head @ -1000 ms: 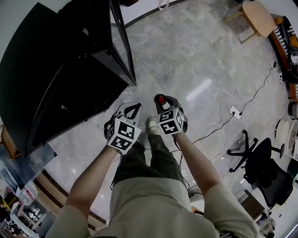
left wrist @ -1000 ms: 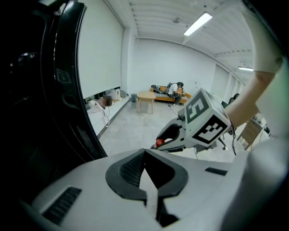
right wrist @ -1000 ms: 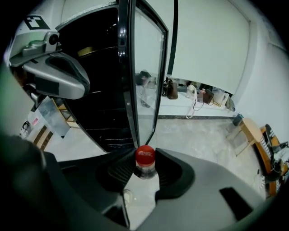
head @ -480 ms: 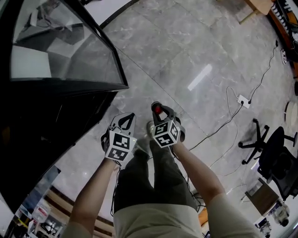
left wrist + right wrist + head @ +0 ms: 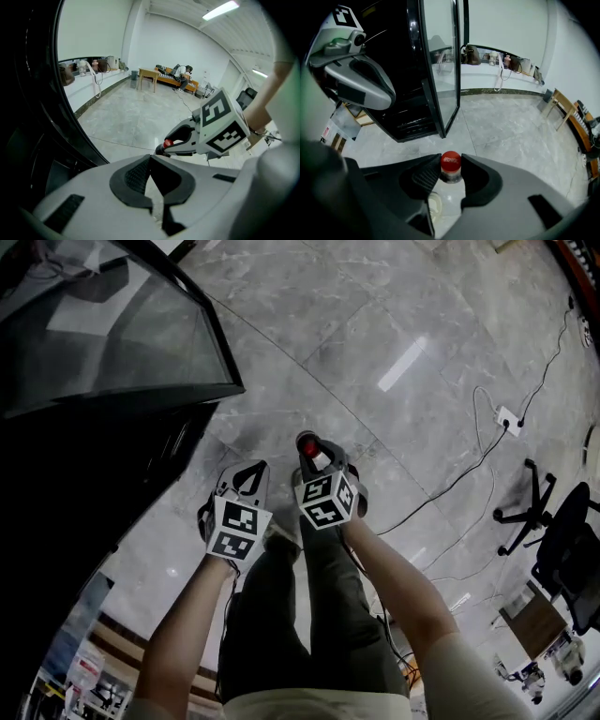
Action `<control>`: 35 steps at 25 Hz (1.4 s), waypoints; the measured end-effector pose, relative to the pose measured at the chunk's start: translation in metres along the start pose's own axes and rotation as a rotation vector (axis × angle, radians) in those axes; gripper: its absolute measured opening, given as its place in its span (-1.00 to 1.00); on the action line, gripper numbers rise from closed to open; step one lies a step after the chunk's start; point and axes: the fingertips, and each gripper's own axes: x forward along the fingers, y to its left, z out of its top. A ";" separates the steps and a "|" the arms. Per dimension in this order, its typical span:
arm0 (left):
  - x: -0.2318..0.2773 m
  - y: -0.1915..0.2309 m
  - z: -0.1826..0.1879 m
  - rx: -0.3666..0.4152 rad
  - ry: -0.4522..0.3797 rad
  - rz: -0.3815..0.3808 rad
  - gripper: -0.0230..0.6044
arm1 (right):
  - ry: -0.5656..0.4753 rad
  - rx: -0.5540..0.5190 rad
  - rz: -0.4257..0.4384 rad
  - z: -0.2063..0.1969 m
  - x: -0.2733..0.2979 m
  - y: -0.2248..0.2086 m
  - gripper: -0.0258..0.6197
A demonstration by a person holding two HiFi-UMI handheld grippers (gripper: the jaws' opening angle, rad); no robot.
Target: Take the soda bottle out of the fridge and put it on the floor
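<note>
The soda bottle [image 5: 450, 161] has a red cap and hangs by its neck between the pads of my right gripper [image 5: 450, 165], which is shut on it. In the head view the bottle's cap [image 5: 307, 443] shows just ahead of the right gripper [image 5: 310, 450], above the grey marble floor [image 5: 394, 324]. My left gripper [image 5: 249, 471] hangs beside it to the left, shut with nothing in it; its pads [image 5: 139, 172] meet at the tips. The left gripper view also shows the right gripper [image 5: 174, 142] with the bottle's cap [image 5: 168, 142].
The black fridge [image 5: 84, 512] stands at the left with its glass door [image 5: 112, 334] swung open. The person's legs [image 5: 309, 615] and a shoe [image 5: 433, 206] are below the grippers. A power strip [image 5: 507, 417] with cables and an office chair [image 5: 562, 540] lie to the right.
Both grippers have sunk toward the floor, side by side, and the fridge and its door now loom larger at the left. The bottle stays in the right gripper.
</note>
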 end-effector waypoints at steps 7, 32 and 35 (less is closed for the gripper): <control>0.069 0.001 -0.048 0.000 0.031 -0.023 -0.91 | 0.024 0.011 -0.007 -0.049 0.072 -0.001 -0.57; 0.170 -0.014 -0.110 -0.075 0.083 -0.047 -0.91 | 0.196 -0.029 0.083 -0.163 0.176 0.008 -0.59; 0.158 -0.017 -0.104 -0.114 0.088 -0.047 -0.91 | 0.196 0.000 0.096 -0.156 0.156 0.009 -0.64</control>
